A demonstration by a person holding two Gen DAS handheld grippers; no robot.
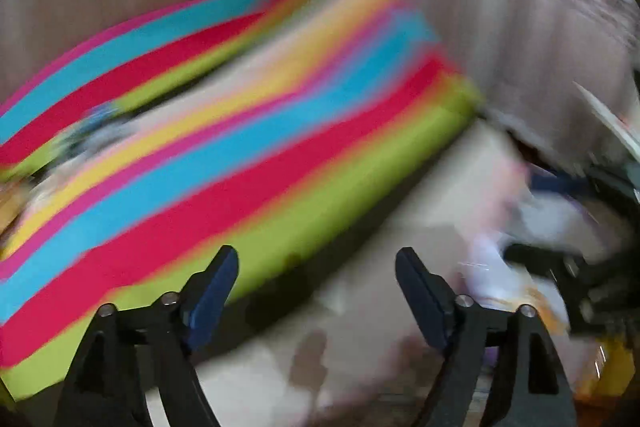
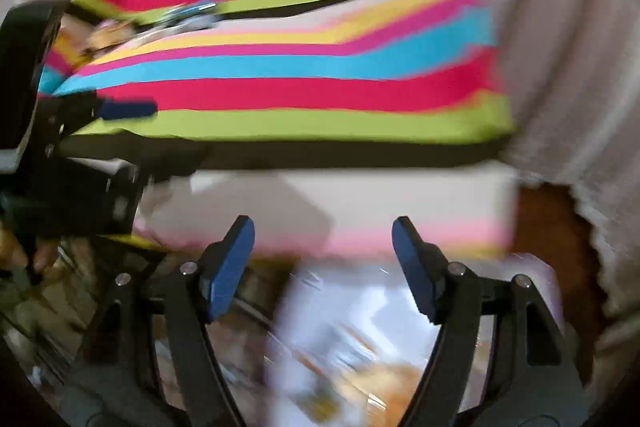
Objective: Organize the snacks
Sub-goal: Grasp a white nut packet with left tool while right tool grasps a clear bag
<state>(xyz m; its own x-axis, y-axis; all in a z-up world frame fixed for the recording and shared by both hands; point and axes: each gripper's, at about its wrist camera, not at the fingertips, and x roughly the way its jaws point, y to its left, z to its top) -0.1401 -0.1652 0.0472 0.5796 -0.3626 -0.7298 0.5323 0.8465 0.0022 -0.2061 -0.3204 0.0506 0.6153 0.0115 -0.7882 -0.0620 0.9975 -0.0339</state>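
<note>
Though blur hides snack packets point(image 2: 352, 343), both jaws wide, empty; striped bag point(image 2: 304, 67) contents unclear.

- My left gripper point(image 1: 316, 291) pointed steeply downward, its blue-padded jaws spread wide with nothing pressed between them.
- My right gripper point(image 2: 322, 263) tilted down likewise, jaws parted, gripping nothing.
- Both views were motion-blurred.

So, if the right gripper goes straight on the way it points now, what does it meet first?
Probably the pale snack packet lying just under and ahead of the right gripper, whose jaws stand open and empty. The striped bag lies further on. The picture is blurred, so depth is unsure.
</note>
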